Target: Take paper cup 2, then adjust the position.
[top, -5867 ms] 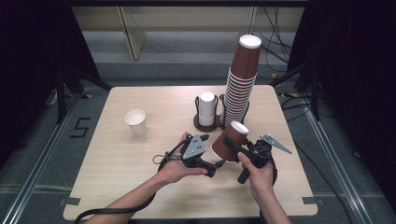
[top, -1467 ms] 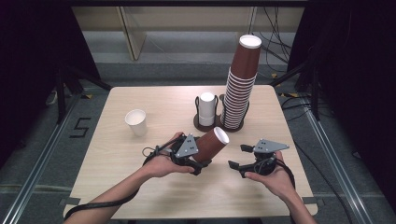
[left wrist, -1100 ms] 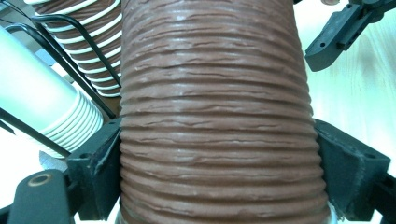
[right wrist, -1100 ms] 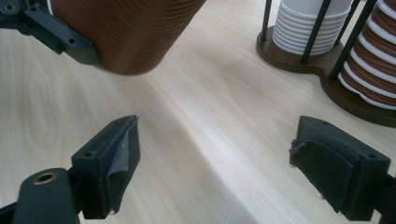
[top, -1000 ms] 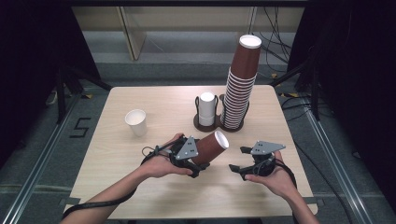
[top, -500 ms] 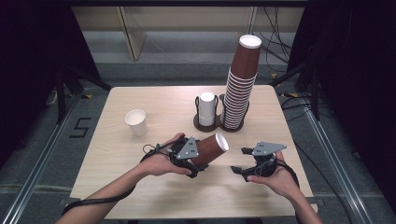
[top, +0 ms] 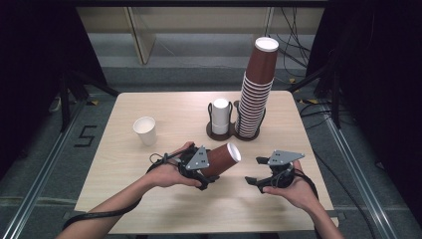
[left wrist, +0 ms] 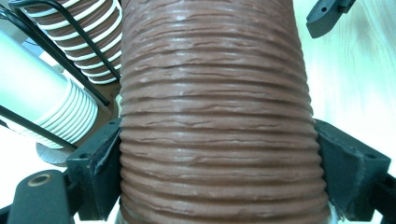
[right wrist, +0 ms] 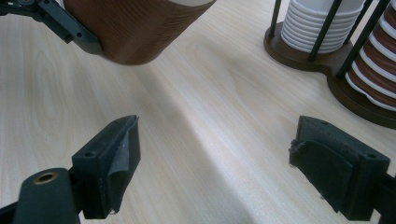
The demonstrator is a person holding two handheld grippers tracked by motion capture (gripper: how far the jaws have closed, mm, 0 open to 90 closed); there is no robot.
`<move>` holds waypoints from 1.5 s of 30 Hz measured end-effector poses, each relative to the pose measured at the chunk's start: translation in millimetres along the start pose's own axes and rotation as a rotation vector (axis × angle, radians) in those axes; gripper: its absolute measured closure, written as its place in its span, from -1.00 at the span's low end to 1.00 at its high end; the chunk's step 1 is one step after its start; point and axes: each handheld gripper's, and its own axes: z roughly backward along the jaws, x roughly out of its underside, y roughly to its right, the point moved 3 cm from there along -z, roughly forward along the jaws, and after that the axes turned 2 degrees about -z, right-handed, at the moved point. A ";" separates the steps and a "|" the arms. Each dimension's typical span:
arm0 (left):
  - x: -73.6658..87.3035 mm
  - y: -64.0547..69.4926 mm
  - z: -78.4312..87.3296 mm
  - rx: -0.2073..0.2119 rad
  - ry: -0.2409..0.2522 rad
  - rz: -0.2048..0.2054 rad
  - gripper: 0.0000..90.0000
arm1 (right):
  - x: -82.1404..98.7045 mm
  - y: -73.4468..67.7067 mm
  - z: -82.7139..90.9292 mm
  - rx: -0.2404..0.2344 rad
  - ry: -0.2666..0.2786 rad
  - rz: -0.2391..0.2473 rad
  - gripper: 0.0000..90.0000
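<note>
While a single brown ribbed cup (top: 221,160) is clamped on its side in the left gripper (top: 201,175), the transfer step is in hand.

Nearest the person, the left gripper's jaws are seen pressed against both flanks of the cup, which is held above the table (top: 164,214) with its white mouth turned toward the right gripper (top: 255,180). That gripper is held just beside it, jaws spread wide with nothing between them. Farther back, a lone white cup (top: 145,130) is stood upright at the left, and a holder (top: 234,133) with a short white stack (top: 220,115) and a tall brown stack (top: 255,94) is set beyond. Next, the cup is judged to need turning upright and setting down, without the ribbed wall being crushed.
</note>
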 end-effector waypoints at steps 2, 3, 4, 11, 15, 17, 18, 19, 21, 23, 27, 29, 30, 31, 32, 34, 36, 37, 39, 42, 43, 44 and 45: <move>0.2 -0.6 1.2 0.007 -0.017 -0.022 -0.70 | -0.4 -0.2 -0.2 0.000 0.000 0.005 -0.65; 0.1 -0.7 1.3 0.009 -0.020 -0.024 -0.70 | -0.5 -0.2 -0.4 0.000 0.001 0.010 -0.65; 0.0 -0.8 1.4 0.014 -0.026 -0.028 -0.70 | -0.6 -0.1 -0.4 0.000 0.001 0.014 -0.65; -0.1 2.2 2.0 0.060 -0.095 -0.088 -0.70 | 2.1 -0.4 -3.2 -0.030 -0.019 0.061 -0.65; 0.7 6.9 1.7 0.077 -0.137 -0.134 -0.70 | 3.3 -5.6 -6.3 -0.065 -0.043 0.104 -0.63; 0.5 8.8 3.3 0.089 -0.167 -0.171 -0.70 | 2.5 -8.4 -9.8 -0.095 -0.063 0.154 -0.63; 0.5 10.7 3.4 0.094 -0.164 -0.162 -0.70 | 2.5 -11.7 -10.9 -0.106 -0.088 0.150 -0.62; 0.4 11.2 4.2 0.101 -0.176 -0.164 -0.70 | 1.7 -12.5 -12.8 -0.122 -0.099 0.175 -0.63; 0.4 13.2 5.3 0.103 -0.189 -0.180 -0.70 | 1.1 -14.7 -15.4 -0.132 -0.112 0.185 -0.63; 0.9 15.5 6.8 0.118 -0.209 -0.200 -0.70 | -0.3 -15.9 -17.9 -0.133 -0.121 0.201 -0.63; 2.2 17.7 7.9 0.144 -0.252 -0.227 -0.70 | -4.0 -19.7 -22.2 -0.145 -0.124 0.231 -0.63; 2.6 18.7 7.3 0.160 -0.278 -0.238 -0.70 | -6.6 -22.2 -24.7 -0.155 -0.133 0.257 -0.63; 2.6 18.9 6.8 0.163 -0.282 -0.241 -0.70 | -7.9 -25.1 -25.5 -0.159 -0.145 0.255 -0.63; 2.5 19.0 6.1 0.166 -0.293 -0.246 -0.70 | -8.7 -26.1 -26.5 -0.162 -0.151 0.258 -0.63; 2.4 19.2 5.6 0.170 -0.298 -0.246 -0.70 | -10.6 -27.9 -27.5 -0.169 -0.153 0.271 -0.63; 2.4 19.5 3.8 0.174 -0.308 -0.251 -0.70 | -12.7 -31.1 -29.2 -0.184 -0.157 0.268 -0.63; 2.6 20.2 2.1 0.179 -0.325 -0.266 -0.70 | -15.1 -32.5 -31.2 -0.191 -0.151 0.294 -0.64; 2.5 20.4 1.6 0.180 -0.328 -0.270 -0.70 | -16.0 -34.7 -31.7 -0.193 -0.157 0.287 -0.64; 1.9 21.5 0.7 0.186 -0.333 -0.274 -0.70 | -18.9 -37.0 -33.1 -0.198 -0.153 0.299 -0.64; 0.6 22.5 0.1 0.193 -0.340 -0.280 -0.70 | -22.7 -40.8 -34.9 -0.209 -0.151 0.297 -0.64; 0.3 22.8 -0.2 0.194 -0.343 -0.284 -0.70 | -24.1 -40.8 -35.8 -0.212 -0.147 0.314 -0.64; -0.1 22.9 -0.4 0.197 -0.347 -0.290 -0.70 | -25.4 -41.4 -36.2 -0.208 -0.147 0.321 -0.64; -0.3 23.1 -0.4 0.199 -0.348 -0.291 -0.70 | -26.6 -42.8 -37.4 -0.218 -0.153 0.322 -0.64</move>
